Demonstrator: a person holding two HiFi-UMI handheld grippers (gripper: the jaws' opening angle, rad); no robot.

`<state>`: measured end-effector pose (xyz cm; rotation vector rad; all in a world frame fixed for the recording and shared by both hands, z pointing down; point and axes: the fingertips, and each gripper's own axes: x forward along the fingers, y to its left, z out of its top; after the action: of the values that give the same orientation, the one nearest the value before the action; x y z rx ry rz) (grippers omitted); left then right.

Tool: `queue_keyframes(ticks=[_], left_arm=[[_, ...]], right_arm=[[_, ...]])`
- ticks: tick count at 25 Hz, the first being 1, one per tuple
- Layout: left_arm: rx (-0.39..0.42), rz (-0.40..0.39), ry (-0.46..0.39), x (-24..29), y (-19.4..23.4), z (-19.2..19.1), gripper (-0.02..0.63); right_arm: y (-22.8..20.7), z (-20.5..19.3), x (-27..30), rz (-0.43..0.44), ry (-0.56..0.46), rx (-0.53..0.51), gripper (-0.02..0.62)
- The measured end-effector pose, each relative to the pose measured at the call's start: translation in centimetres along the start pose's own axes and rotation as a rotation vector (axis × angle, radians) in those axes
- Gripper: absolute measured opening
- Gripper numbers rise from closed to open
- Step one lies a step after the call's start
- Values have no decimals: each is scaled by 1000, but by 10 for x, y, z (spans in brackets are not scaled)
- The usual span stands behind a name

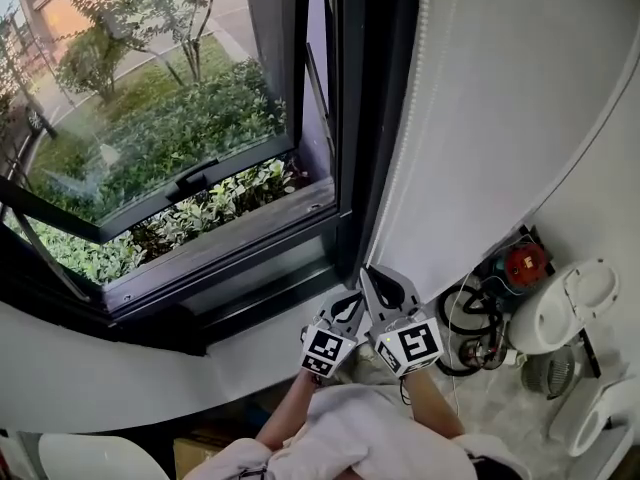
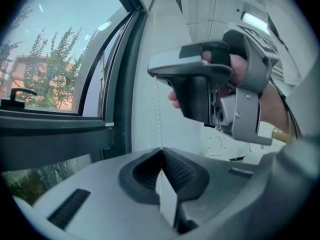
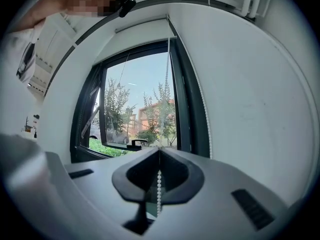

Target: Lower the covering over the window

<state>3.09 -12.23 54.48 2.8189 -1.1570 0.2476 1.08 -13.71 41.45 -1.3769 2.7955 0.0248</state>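
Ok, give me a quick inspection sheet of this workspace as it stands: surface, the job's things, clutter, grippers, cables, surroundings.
Surface: white window ledge below the dark frame.
Job's things: bead chain hangs along the white wall beside the window; glass uncovered, sash tilted open.
Clutter: red-topped item and white round appliances on the floor at the right.
Grippers: left hand-held gripper and right hand-held gripper both shut on the bead chain, right above left.
Cables: black cables coiled on the floor by the appliances.
Surroundings: green hedge outside.
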Motion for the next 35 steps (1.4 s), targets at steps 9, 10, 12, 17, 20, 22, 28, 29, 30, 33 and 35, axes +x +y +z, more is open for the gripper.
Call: queue_keyframes(ticks=[9,10,12,17,20,22,28,29,30,33,35], left_arm=[[2,-14,103,4,2,-56,15],[5,-19,111,4,2,-63,15],[0,-26,122,3,0,-74,15],[-9,-10,137,-5,0,-85,17],[-17,-5,128,-13,1,-77,20],[-24,-8,109,-21,3,-65,29],[-39,-12,-2,-41,16,-5,81],[-34,-10,-30,-44,19,9,83],[-25,-8,-58,-46,21,24,84],[15,-9,-131,-49,26,71,87],[45,-16,-173,-48,28,101,87]], right_arm=[[0,-59,4,3,103,2,-5],[0,-66,4,3,116,5,-5],[-1,-78,4,4,134,15,-5],[-3,-98,4,11,164,29,-5],[-2,-115,2,15,200,46,-5],[-2,-126,0,15,219,60,-5],[-2,-141,-3,23,231,80,-5],[-2,-142,-3,25,232,78,-5],[-1,-143,-3,26,234,76,-5],[0,-146,-2,29,241,70,-5],[0,-146,-1,29,242,69,-5]])
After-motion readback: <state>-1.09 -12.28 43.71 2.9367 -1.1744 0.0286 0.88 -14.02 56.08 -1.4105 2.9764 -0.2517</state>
